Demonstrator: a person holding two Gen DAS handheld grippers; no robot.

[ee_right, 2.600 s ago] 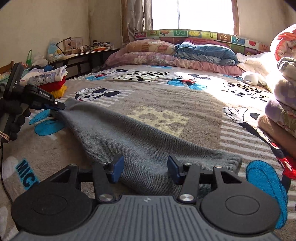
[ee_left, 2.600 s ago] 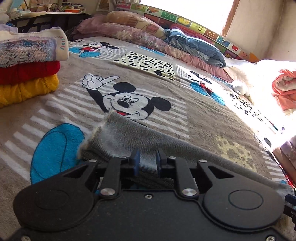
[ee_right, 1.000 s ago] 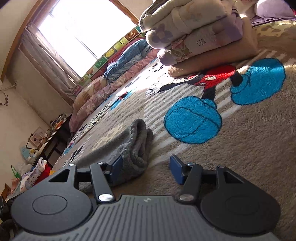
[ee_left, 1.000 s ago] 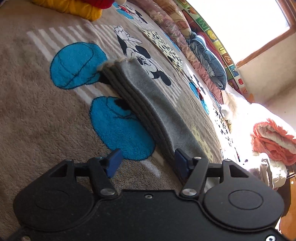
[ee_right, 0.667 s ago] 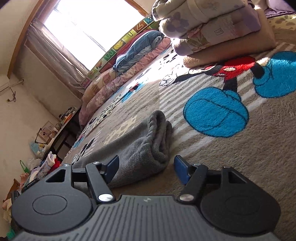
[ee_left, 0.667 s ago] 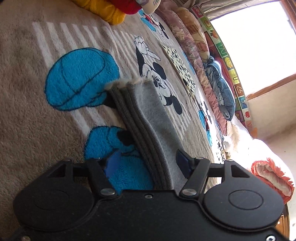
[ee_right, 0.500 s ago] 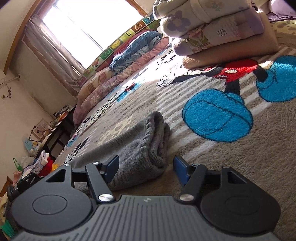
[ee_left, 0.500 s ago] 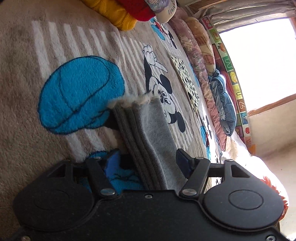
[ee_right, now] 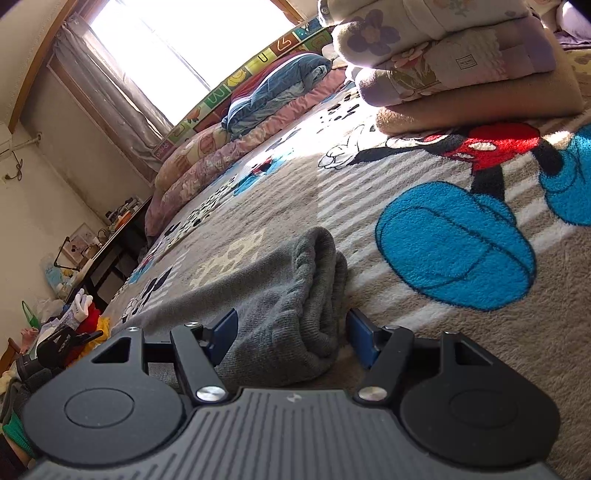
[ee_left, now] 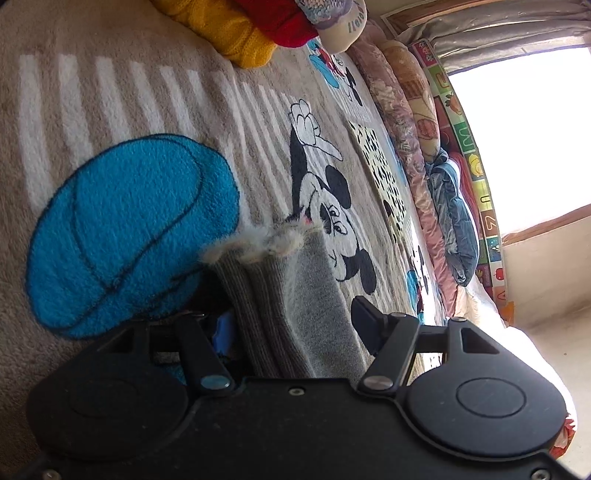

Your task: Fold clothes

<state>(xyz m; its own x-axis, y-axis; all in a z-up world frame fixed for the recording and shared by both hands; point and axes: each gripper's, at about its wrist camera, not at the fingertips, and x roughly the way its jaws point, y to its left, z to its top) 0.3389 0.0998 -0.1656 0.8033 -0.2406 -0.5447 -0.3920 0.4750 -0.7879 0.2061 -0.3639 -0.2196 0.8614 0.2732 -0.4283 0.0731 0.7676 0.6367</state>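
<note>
A grey knit garment (ee_left: 291, 295), folded into a long narrow strip of several layers, lies on the Mickey Mouse blanket (ee_left: 129, 110). My left gripper (ee_left: 291, 326) is open with its jaws on either side of the strip's fuzzy-edged end. My right gripper (ee_right: 291, 332) is open around the other, rolled end of the garment (ee_right: 314, 295). The left gripper and the hand holding it show far left in the right wrist view (ee_right: 62, 343).
A stack of folded yellow, red and white clothes (ee_left: 258, 26) sits on the blanket's left side. Folded blankets (ee_right: 461, 66) are piled on the right. Pillows and quilts (ee_right: 258, 110) line the headboard under the window. A cluttered desk (ee_right: 110, 236) stands beside the bed.
Both grippers let go of the garment's ends, turned sideways and moved in until each open pair of jaws straddles one end of the folded strip. Both have crept slightly further forward in the last half second.
</note>
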